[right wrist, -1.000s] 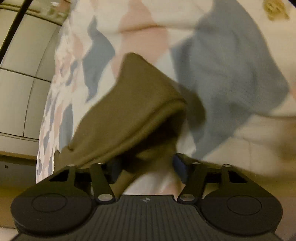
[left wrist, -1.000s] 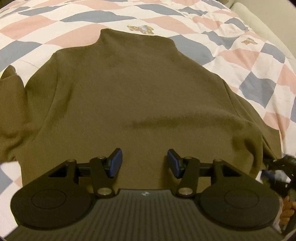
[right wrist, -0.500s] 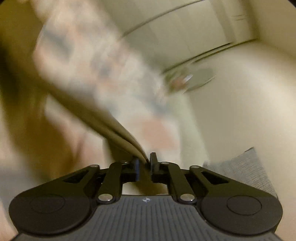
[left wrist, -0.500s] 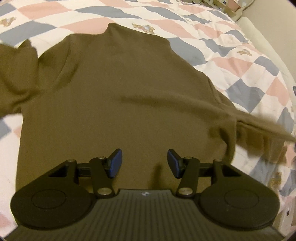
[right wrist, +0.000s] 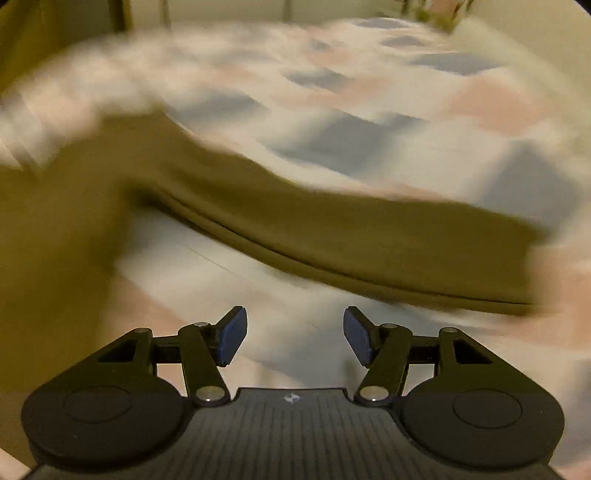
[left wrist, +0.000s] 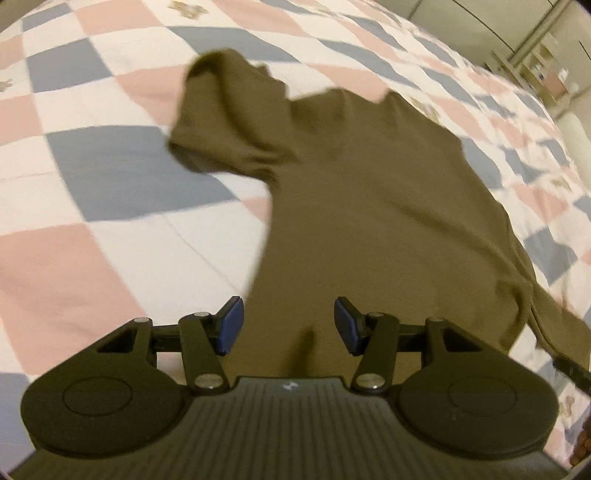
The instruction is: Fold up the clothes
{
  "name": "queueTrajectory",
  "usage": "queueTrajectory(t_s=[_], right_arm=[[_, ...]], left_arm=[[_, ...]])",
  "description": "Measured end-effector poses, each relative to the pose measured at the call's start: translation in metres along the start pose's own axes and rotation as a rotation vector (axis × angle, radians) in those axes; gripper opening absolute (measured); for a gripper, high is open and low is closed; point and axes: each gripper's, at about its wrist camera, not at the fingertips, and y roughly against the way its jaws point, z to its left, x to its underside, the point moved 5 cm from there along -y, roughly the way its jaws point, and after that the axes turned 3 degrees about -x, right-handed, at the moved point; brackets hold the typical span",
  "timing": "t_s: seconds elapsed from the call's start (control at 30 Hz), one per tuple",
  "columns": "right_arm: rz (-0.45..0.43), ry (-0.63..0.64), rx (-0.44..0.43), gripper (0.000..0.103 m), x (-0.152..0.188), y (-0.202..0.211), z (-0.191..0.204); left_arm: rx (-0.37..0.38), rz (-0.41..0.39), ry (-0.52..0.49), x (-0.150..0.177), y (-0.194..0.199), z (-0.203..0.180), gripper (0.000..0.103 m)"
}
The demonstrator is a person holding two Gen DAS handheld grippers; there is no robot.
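Note:
An olive-brown long-sleeved top (left wrist: 369,206) lies flat on the checked quilt. Its left sleeve (left wrist: 229,122) is bunched up beside the body. My left gripper (left wrist: 288,328) is open and empty, low over the top's hem. In the blurred right wrist view the right sleeve (right wrist: 351,236) lies stretched out across the quilt. My right gripper (right wrist: 294,338) is open and empty, just short of that sleeve.
The pink, blue and white checked quilt (left wrist: 92,206) covers the bed all around the top. Shelving with small items (left wrist: 546,77) stands beyond the far right corner. A pale wall (right wrist: 221,11) runs behind the bed.
My right gripper was shut on the right sleeve; it has opened and the sleeve now lies stretched out on the quilt. My left gripper has swung left, staying open.

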Motion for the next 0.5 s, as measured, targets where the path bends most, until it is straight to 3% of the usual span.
queueTrajectory(t_s=[0.1,0.17,0.23,0.3,0.4,0.5], right_arm=[[0.027,-0.102,-0.248,0.053,-0.015,-0.047,0.083],[0.072,-0.171,-0.387,0.028,-0.018,-0.076,0.135],[0.106,-0.226,-0.486,0.025,-0.016,-0.101,0.189],[0.143,-0.24,-0.522,0.024,-0.012,-0.123,0.241],[0.164,-0.194,-0.499,0.024,-0.002,-0.145,0.309],[0.158,-0.224,-0.425,0.026,0.003,-0.164,0.336]], left_arm=[[0.015,-0.013,-0.007,-0.01,-0.002,0.021,0.049],[0.026,-0.014,-0.012,-0.019,-0.008,0.04,0.049],[0.025,-0.014,-0.017,-0.032,-0.013,0.066,0.045],[0.039,-0.027,-0.025,-0.05,-0.015,0.094,0.042],[0.059,-0.05,-0.047,-0.09,-0.021,0.129,0.039],[0.093,-0.066,-0.031,-0.135,-0.037,0.158,0.039]])
